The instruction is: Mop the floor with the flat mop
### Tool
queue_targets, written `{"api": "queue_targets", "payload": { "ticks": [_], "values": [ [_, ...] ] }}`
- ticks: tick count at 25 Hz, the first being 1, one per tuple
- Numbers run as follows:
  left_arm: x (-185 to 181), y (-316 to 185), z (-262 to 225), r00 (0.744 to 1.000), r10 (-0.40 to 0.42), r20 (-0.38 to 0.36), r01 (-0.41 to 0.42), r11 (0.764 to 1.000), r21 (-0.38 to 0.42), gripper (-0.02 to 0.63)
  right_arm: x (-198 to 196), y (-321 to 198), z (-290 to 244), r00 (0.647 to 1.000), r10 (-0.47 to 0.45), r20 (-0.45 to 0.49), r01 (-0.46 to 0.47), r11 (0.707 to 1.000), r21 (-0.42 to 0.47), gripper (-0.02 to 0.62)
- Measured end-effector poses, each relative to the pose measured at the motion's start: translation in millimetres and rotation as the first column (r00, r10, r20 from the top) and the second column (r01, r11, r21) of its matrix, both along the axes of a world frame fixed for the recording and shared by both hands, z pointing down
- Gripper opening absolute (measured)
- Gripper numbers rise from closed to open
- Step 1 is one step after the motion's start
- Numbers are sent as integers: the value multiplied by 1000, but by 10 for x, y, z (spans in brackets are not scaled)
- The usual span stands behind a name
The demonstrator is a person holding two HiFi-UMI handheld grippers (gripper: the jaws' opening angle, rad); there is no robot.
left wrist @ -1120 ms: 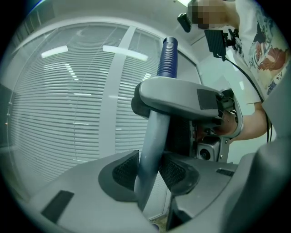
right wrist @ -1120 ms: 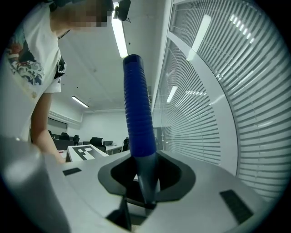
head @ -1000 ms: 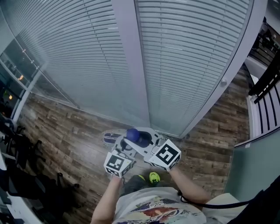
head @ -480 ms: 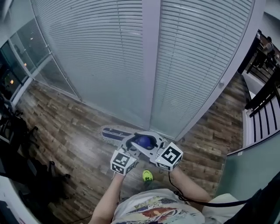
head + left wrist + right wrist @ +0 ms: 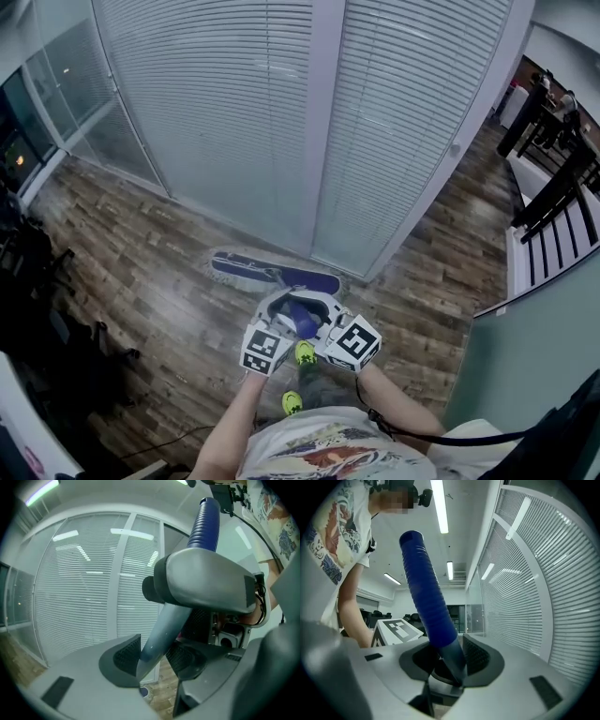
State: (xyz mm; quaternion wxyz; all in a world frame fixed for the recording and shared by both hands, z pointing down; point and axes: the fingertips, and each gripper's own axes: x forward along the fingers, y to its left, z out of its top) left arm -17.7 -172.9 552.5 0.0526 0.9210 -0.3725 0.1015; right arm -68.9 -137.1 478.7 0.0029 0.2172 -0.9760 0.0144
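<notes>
- Head view — the flat mop (image 5: 272,272) lies with its purple head flat on the wooden floor (image 5: 141,281), just in front of the white blinds (image 5: 234,112) and ahead of the person's green shoes (image 5: 305,352). The left gripper (image 5: 281,319) and right gripper (image 5: 321,319) meet on the blue mop handle (image 5: 302,321), their marker cubes side by side.
- As I judge it, the stroke goes well if both hands travel as one, the head is kept flat under light weight, and each pass overlaps the one beside it along the foot of the blinds.
- The grippers cover the pole between them and the head, and I cannot tell whether the boards are wet.
- Left gripper view — the jaws have just been opening a little. The grey lower pole stands between the ribbed pads and leans on them, so this is a loosened grasp on the handle. I would firm it up before pushing so the pole cannot twist.
- Only a sliver of the mop's head shows below the jaws, and the right gripper's body blocks much of the frame.
- Right gripper view — these jaws have also just been opening, and they clasp the handle where the ribbed blue grip ends.
- Floor and mop head are out of sight. One pad sits in shadow, so contact there is hard to judge.
</notes>
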Motion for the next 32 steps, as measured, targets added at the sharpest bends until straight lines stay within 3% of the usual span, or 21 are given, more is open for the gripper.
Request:
{"api": "queue_targets", "payload": {
  "ticks": [12, 32],
  "values": [
    [202, 1017, 66, 1000, 20, 19, -20, 1000, -10, 141, 180, 1031, 83, 1000, -15, -25, 15, 1000, -5, 138],
    [1456, 2977, 230, 997, -28, 75, 33, 998, -58, 150, 1440, 3039, 228, 994, -103, -29, 101, 993, -63, 152]
  ]
}}
